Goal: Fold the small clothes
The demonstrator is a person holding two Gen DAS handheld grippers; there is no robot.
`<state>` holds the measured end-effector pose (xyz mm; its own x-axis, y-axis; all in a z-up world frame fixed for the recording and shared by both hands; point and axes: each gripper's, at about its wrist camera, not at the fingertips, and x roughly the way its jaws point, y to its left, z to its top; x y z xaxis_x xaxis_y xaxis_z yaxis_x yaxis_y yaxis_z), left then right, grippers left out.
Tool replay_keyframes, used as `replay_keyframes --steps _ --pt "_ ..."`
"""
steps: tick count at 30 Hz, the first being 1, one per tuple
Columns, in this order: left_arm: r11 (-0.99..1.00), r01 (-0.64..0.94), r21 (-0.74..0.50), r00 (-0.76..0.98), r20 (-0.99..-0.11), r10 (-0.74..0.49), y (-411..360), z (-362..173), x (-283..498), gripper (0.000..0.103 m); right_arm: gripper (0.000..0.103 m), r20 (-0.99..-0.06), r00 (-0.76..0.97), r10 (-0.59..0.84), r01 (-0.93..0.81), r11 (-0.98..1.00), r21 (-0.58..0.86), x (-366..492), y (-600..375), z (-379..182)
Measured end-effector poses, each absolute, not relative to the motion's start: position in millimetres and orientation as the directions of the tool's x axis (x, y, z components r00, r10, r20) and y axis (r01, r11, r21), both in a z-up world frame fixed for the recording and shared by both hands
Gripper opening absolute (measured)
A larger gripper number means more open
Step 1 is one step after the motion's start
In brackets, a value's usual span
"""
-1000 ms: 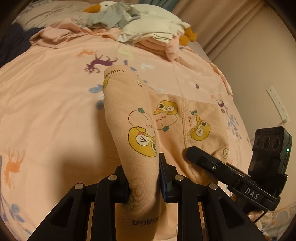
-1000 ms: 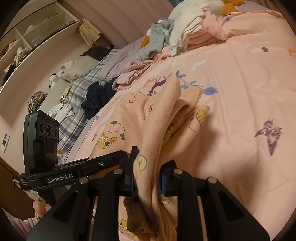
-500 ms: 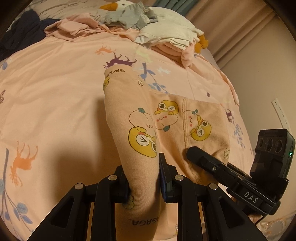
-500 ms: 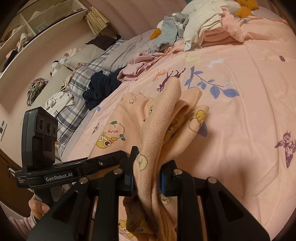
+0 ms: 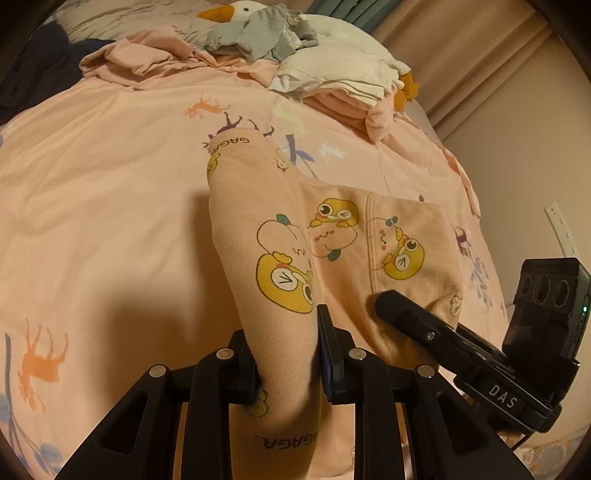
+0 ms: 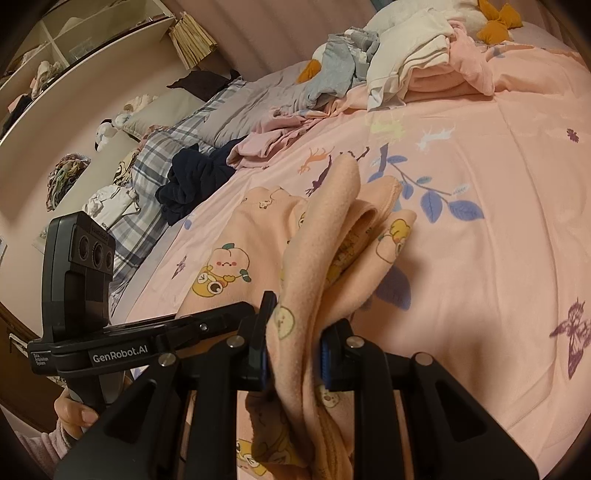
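peach cotton child's garment with yellow cartoon prints (image 5: 332, 251) held above the pink animal-print bedspread (image 5: 92, 206) — pinched at one edge by the black left gripper (image 5: 284, 354), at the other by the black right gripper (image 6: 293, 350). bunched layers in the right pinch likely to slip or fold crooked — loose hem could drag and crease on landing.

Pink printed bedspread (image 5: 110, 192), goose plush (image 5: 236, 9), plaid pillow (image 6: 147, 192), wall shelves (image 6: 74, 44).
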<state>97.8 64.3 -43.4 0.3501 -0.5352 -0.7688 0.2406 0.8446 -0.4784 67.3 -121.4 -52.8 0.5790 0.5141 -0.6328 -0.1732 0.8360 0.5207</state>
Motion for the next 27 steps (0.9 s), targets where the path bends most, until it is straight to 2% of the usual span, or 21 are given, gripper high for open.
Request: replay_keyframes --steps 27 --pt "0.825 0.330 -0.459 0.351 -0.751 -0.559 10 -57 183 0.023 0.021 -0.644 0.653 0.399 -0.095 0.886 0.454 136 -162 -58"
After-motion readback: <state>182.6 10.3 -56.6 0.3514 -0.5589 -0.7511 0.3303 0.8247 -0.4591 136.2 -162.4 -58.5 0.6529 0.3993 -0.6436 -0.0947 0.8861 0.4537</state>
